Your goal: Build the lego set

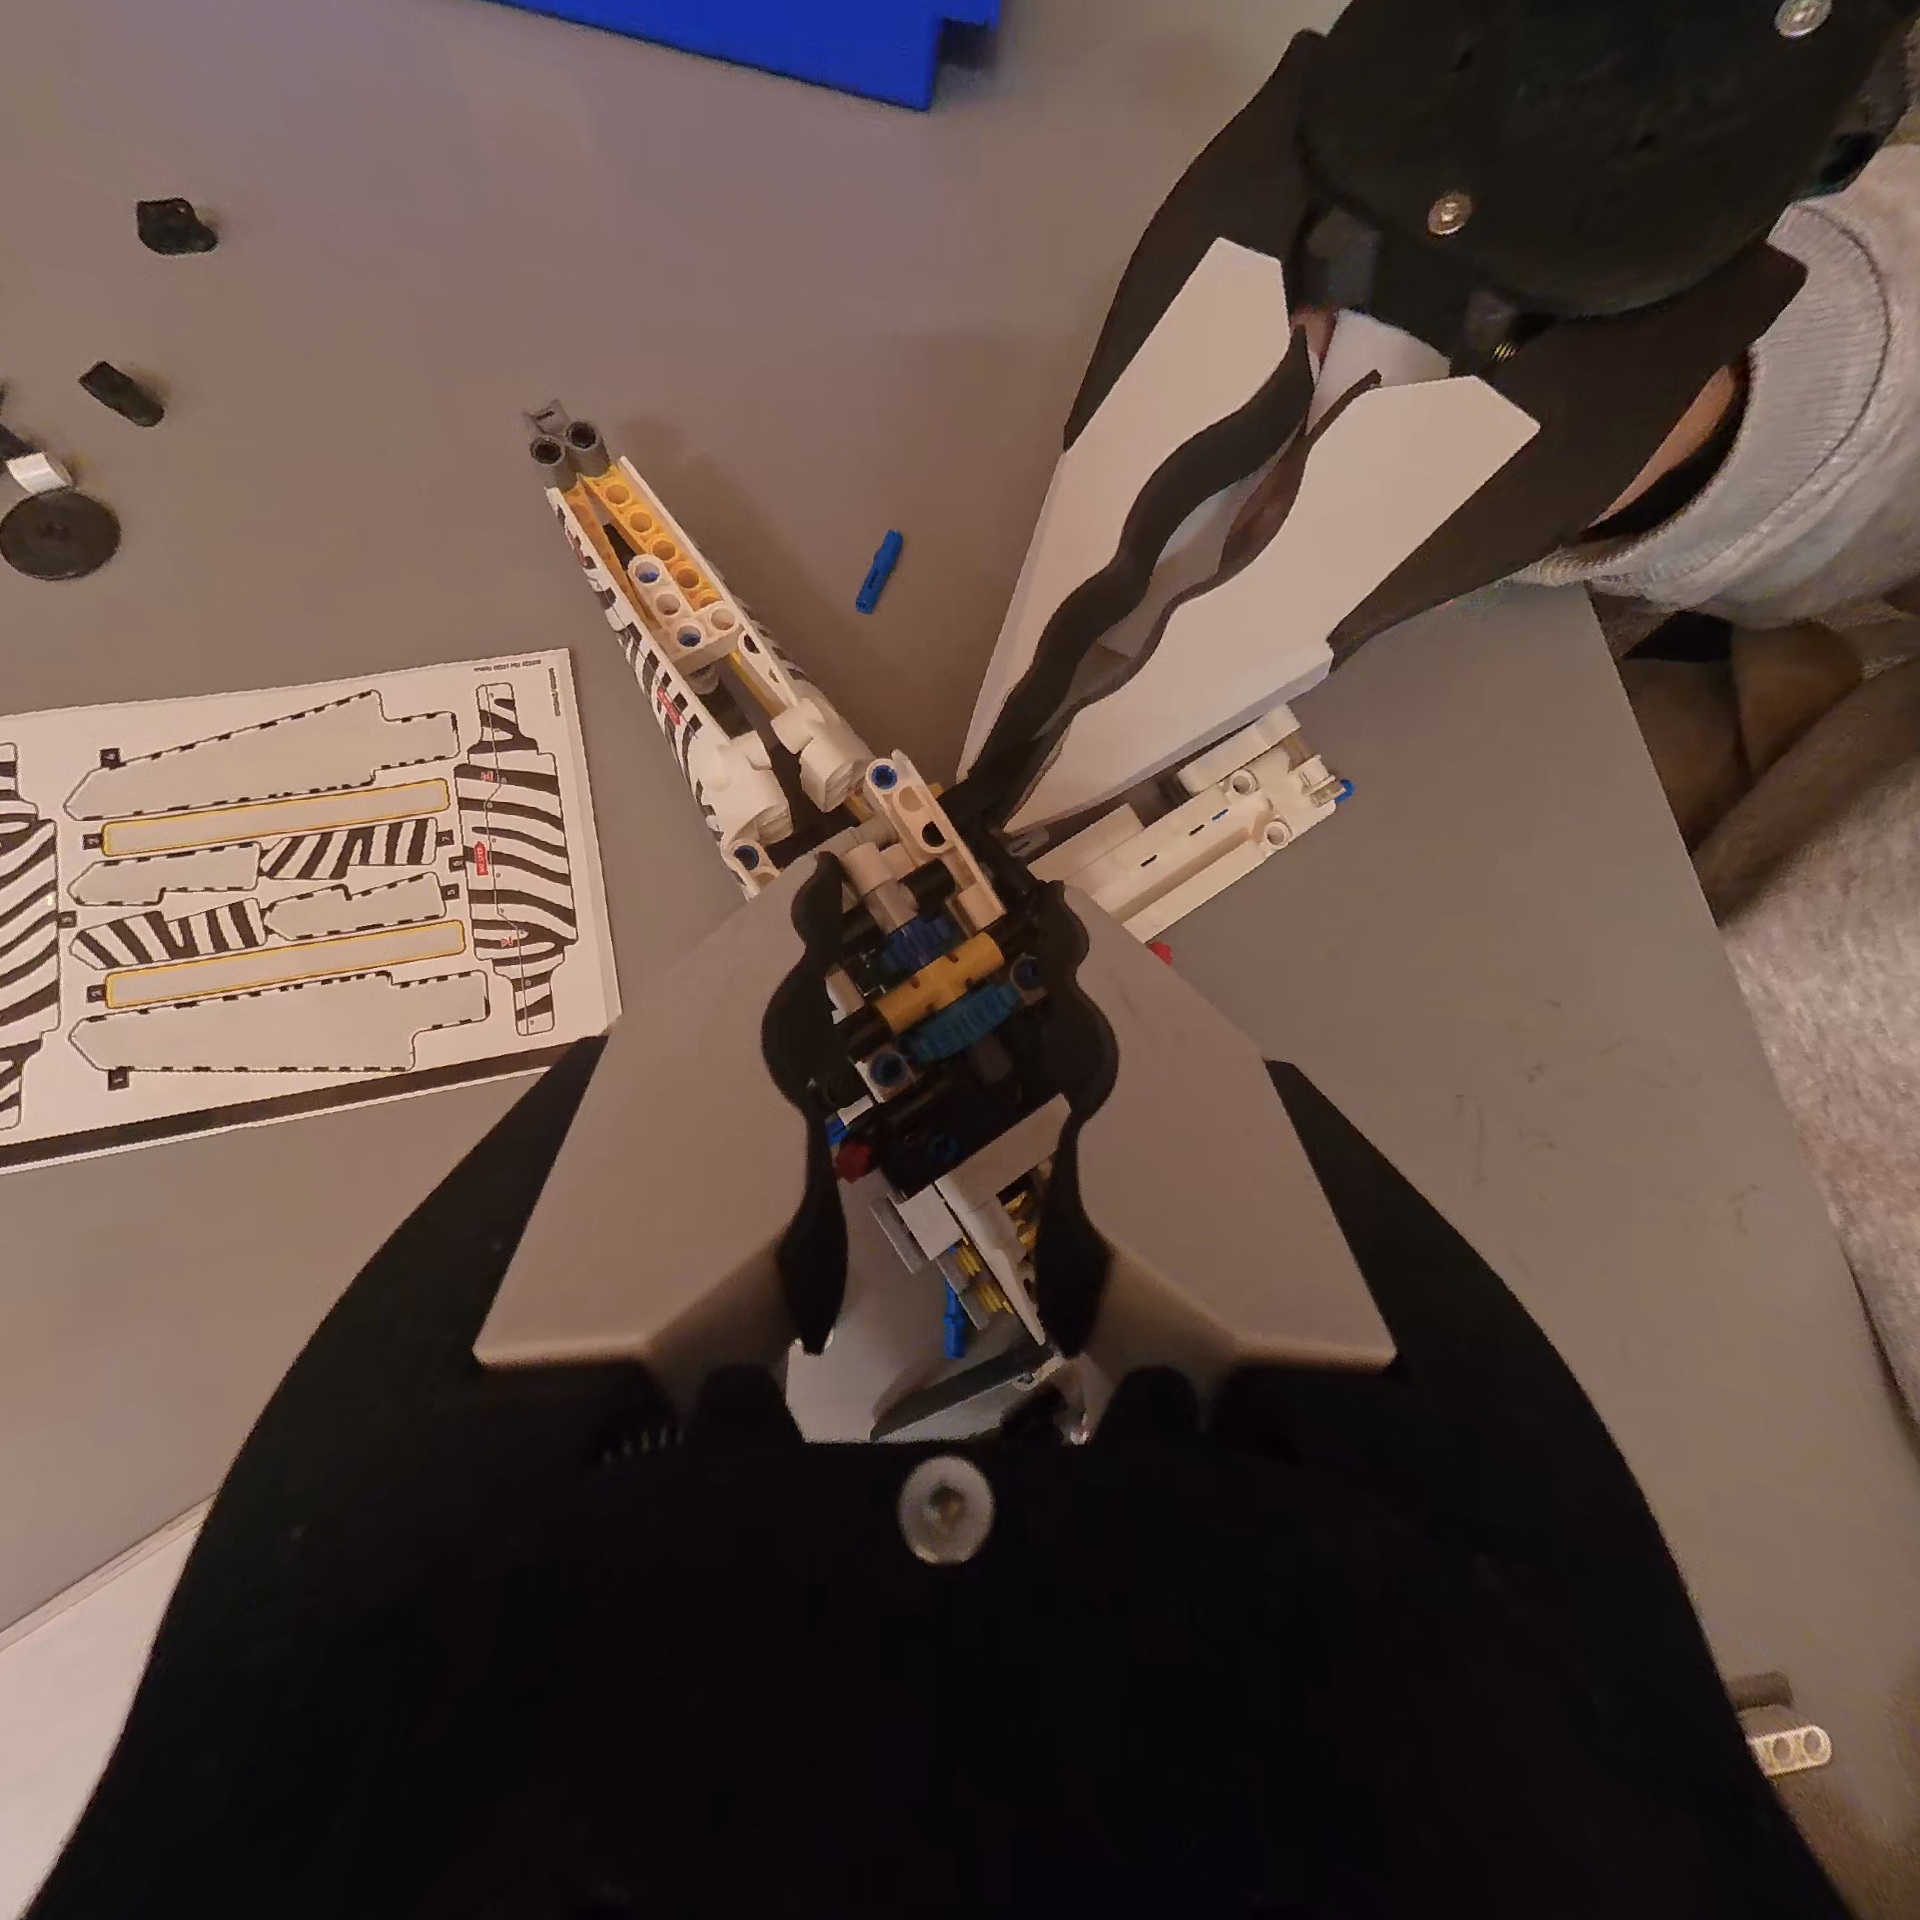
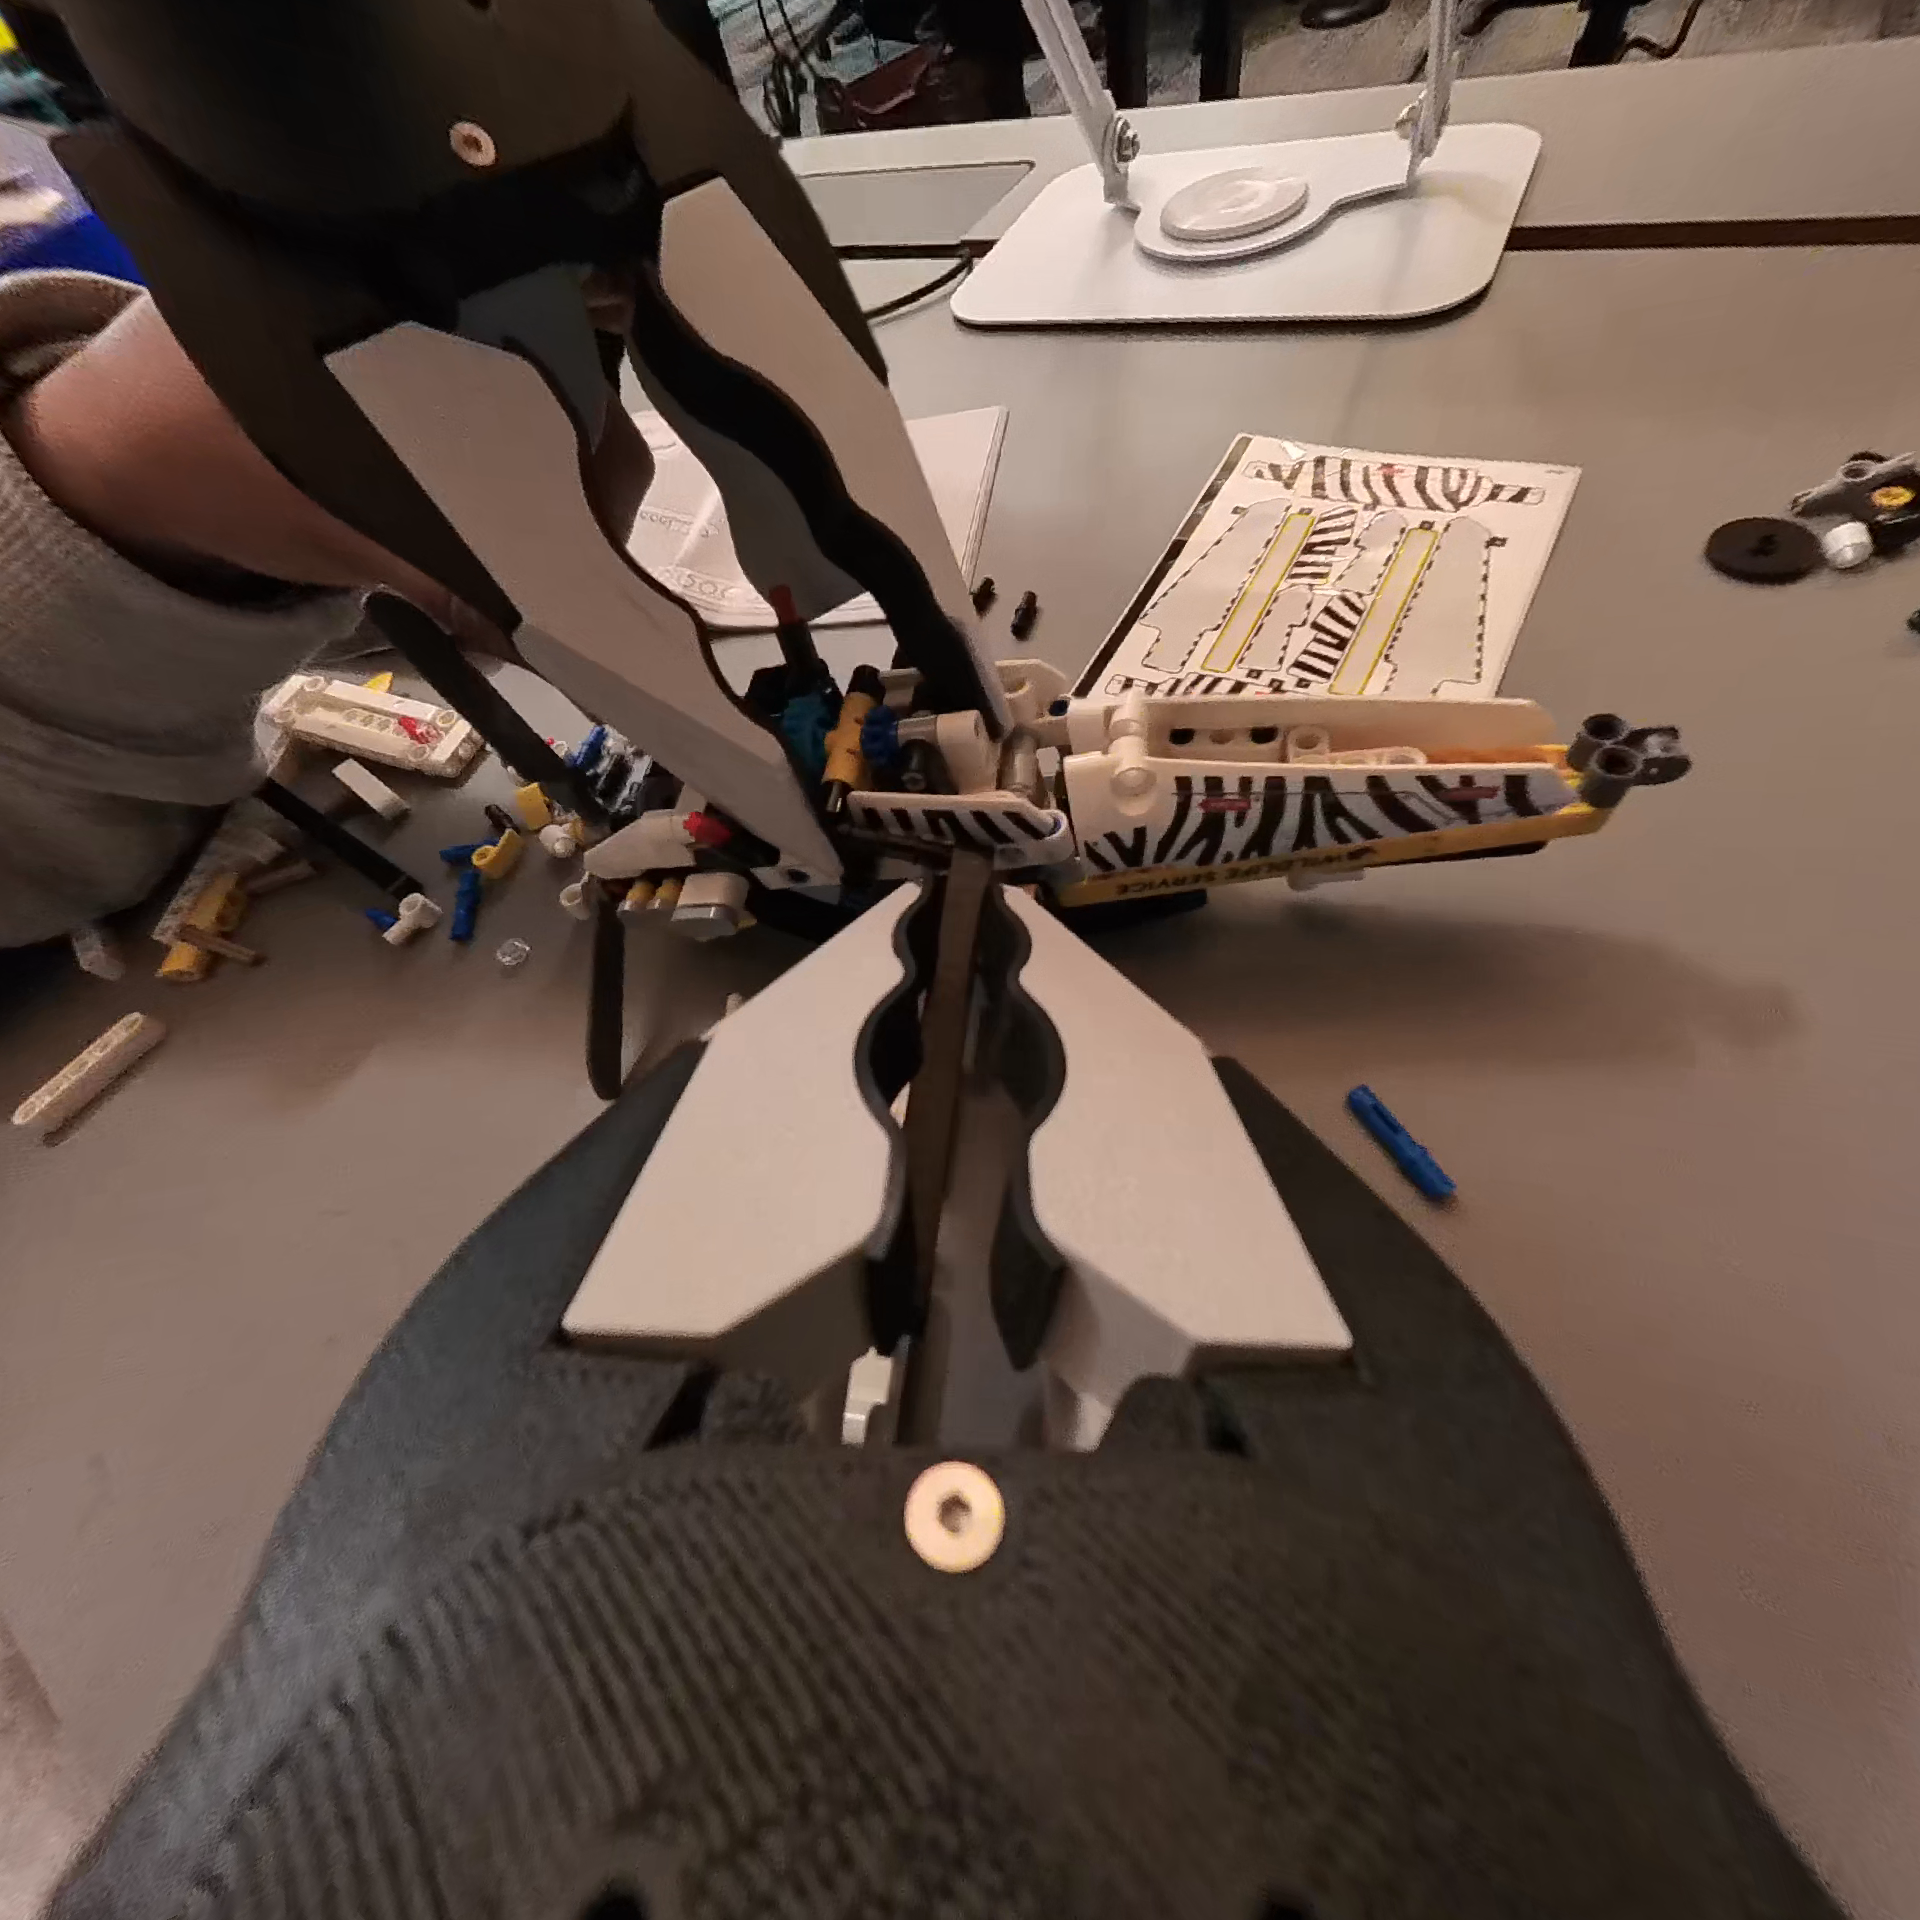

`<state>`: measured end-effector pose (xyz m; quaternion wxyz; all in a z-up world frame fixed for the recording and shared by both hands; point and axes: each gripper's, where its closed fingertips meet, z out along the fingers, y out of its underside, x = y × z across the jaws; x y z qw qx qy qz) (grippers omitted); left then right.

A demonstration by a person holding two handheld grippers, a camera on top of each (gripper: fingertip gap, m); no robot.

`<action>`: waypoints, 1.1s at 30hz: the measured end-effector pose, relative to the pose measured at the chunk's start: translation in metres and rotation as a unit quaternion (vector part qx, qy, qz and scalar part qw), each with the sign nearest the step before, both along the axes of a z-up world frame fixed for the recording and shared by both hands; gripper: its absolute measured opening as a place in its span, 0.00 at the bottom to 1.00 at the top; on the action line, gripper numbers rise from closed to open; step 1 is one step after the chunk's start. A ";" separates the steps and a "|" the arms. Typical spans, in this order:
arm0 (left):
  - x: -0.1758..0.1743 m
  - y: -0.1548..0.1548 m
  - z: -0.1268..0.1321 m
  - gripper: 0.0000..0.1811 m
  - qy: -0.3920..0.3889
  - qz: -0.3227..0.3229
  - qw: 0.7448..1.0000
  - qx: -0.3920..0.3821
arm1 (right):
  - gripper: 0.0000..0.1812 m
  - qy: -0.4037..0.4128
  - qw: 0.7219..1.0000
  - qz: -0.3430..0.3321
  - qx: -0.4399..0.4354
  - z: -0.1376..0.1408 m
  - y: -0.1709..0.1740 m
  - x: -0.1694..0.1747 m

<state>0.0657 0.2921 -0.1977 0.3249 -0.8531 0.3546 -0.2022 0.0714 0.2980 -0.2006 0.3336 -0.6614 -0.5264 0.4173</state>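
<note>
Your left tongs (image 1: 940,1023) clamp the knobbly zebra-striped lego model (image 2: 1299,805) above the smooth grey desk (image 2: 1558,1039). Your right tongs (image 2: 961,971) pinch one thin black blade (image 2: 940,1091); one blue pin (image 2: 1397,1143) lies apart.

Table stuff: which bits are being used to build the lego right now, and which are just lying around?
In use: left gripper, right gripper, model, black strip.
Lying about: sticker sheet, blue pin, black disc, loose bricks, stand.
</note>
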 end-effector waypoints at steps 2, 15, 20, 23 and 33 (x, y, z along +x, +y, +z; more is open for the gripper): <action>0.000 0.000 0.000 0.20 -0.002 -0.001 1.000 0.000 | 0.03 -0.002 1.000 0.002 0.004 0.000 0.000 0.000; 0.000 -0.001 0.000 0.20 -0.001 -0.003 1.000 -0.002 | 0.03 -0.009 0.998 0.020 0.066 0.003 0.000 0.000; 0.000 0.000 0.000 0.20 0.004 -0.002 1.000 0.001 | 0.04 -0.008 1.000 0.021 -0.010 0.003 0.000 0.000; 0.000 0.001 0.000 0.20 0.002 0.000 1.000 0.005 | 0.04 0.018 0.994 0.014 -0.107 0.000 0.000 0.000; -0.001 0.000 0.000 0.20 -0.003 -0.001 1.000 0.002 | 0.04 0.022 0.989 0.020 -0.146 -0.001 -0.001 0.000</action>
